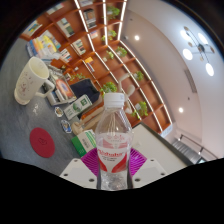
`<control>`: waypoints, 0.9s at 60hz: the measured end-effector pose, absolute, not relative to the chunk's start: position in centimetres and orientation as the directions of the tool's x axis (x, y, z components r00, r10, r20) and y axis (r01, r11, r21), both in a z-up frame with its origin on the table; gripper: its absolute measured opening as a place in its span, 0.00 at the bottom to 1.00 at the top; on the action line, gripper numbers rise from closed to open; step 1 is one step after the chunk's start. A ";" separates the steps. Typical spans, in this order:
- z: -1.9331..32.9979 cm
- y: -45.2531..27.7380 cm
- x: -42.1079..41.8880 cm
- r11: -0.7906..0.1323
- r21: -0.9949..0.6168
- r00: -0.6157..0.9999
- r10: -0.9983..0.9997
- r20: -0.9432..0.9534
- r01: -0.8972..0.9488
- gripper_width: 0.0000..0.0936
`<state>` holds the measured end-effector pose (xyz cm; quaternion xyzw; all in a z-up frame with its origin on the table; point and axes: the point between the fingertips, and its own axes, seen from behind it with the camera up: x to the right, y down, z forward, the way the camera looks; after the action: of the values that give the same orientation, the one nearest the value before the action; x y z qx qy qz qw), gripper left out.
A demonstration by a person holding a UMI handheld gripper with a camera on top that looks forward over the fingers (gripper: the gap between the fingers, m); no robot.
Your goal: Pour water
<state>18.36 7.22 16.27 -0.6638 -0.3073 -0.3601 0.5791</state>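
the bookshelves (95,40) take up most of the view, tall wooden ones with books and a few plants, looming behind the water bottle (113,140), and they look tilted, so i'd guess the whole gripper is tipped. ceiling with round lights (190,42) sits off to the right of the bottle.

next down, the counter (30,120) is a pale surface left of the bottle, with some boxes and clutter further back that i can't make out.

on it, up and left of the bottle, a white pitcher-looking jug (30,80). closer, lower left of the bottle, a red round coaster thing (42,140).

then the bottle itself: clear plastic, pink label, white cap on, sitting right between the fingers (113,160). both pink pads (88,158) hug its sides, so it looks clamped and lifted off the counter.

progress-wise: i'd say the pick-up is done but the pouring isn't. cap looks on, no water moving, and the bottle isn't over the jug. still left: get it across to a container and tip it.
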 end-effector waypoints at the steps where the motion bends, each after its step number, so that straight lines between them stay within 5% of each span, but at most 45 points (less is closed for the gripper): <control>1: 16.5 7.4 17.8 -0.130 -0.514 0.518 -0.004 0.855 0.848 0.40; 6: 20.1 8.5 14.3 -0.085 -0.325 0.327 0.014 0.945 0.942 0.40; 9: 18.4 9.2 13.3 -0.050 -0.200 0.200 -0.003 0.980 0.979 0.40; 15: 21.3 11.3 9.9 0.000 0.014 -0.014 -0.037 0.999 1.000 0.40; 33: 23.1 12.8 4.0 0.009 0.579 -0.568 -0.183 0.803 0.815 0.40; 42: 21.3 11.6 1.5 -0.017 0.682 -0.671 -0.192 0.716 0.732 0.40; 54: 20.9 11.2 2.1 0.005 0.584 -0.575 -0.167 0.801 0.812 0.40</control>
<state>2.12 11.18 20.95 -0.2679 -0.6014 -0.6526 0.3751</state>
